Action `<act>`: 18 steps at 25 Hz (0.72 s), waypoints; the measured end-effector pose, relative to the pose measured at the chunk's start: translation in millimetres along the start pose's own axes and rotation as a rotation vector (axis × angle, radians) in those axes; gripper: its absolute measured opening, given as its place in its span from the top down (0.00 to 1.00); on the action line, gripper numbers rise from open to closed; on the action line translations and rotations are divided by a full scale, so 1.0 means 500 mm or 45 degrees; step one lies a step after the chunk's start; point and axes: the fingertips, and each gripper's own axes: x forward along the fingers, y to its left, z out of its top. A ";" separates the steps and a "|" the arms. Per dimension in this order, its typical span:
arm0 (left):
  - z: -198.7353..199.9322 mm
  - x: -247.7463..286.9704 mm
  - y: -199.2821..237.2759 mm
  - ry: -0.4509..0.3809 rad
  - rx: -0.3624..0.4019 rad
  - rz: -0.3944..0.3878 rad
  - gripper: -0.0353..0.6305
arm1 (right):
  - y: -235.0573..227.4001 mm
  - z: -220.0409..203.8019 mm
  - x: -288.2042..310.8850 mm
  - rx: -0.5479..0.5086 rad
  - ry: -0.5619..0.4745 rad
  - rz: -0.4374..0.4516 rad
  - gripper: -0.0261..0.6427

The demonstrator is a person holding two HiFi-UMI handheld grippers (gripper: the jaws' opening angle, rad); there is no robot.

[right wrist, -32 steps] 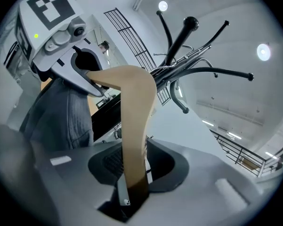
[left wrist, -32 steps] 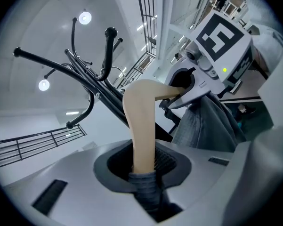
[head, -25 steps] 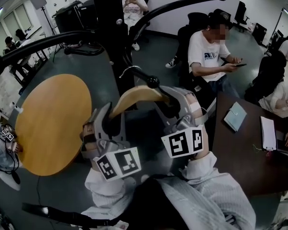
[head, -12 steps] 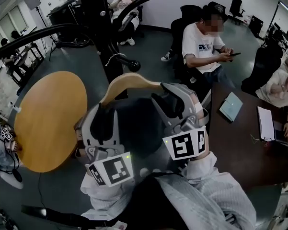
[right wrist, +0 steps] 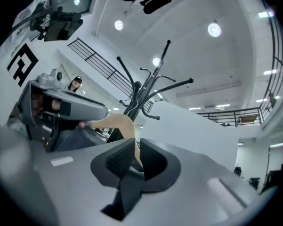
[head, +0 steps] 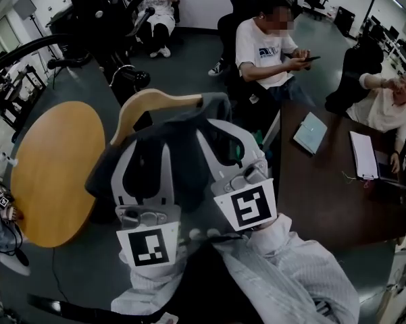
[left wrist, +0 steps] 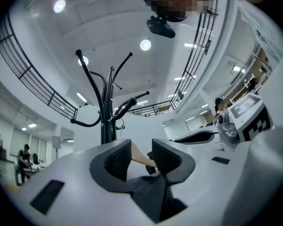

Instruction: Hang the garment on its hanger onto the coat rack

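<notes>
A curved wooden hanger carries a dark garment draped over it; its metal hook shows beside a knobbed peg of the black coat rack. My left gripper stands wide open around the hanger's left arm and the cloth, with a gap at the pads. My right gripper is closing, and its pads pinch the hanger's right arm in the right gripper view. The rack rises ahead of both grippers.
A round wooden table stands at the left. A dark desk with a notebook and papers is at the right. Seated people and office chairs fill the back and right side.
The rack has slid toward the upper left of the head view. The garment now hangs in plain sight between the grippers. The right jaws have narrowed onto the hanger.
</notes>
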 end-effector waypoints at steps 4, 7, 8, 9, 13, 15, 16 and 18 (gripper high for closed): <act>-0.017 0.009 -0.016 0.024 -0.114 -0.034 0.87 | -0.008 0.002 -0.012 0.128 -0.013 -0.031 0.96; -0.025 0.022 -0.033 0.032 -0.146 -0.056 0.94 | -0.018 -0.013 -0.017 0.205 -0.002 -0.022 0.96; -0.027 0.026 -0.038 0.032 -0.155 -0.066 0.94 | -0.023 -0.018 -0.018 0.225 0.000 -0.021 0.96; -0.029 0.031 -0.042 0.032 -0.161 -0.074 0.94 | -0.027 -0.022 -0.018 0.244 0.002 -0.022 0.96; -0.038 0.048 -0.046 0.047 -0.172 -0.086 0.94 | -0.039 -0.032 -0.012 0.273 0.009 -0.024 0.96; -0.043 0.054 -0.048 0.050 -0.178 -0.091 0.94 | -0.041 -0.036 -0.010 0.271 0.013 -0.025 0.96; -0.044 0.056 -0.049 0.051 -0.182 -0.094 0.94 | -0.042 -0.037 -0.009 0.271 0.014 -0.024 0.96; -0.045 0.060 -0.050 0.055 -0.187 -0.100 0.94 | -0.044 -0.036 -0.006 0.271 0.011 -0.020 0.96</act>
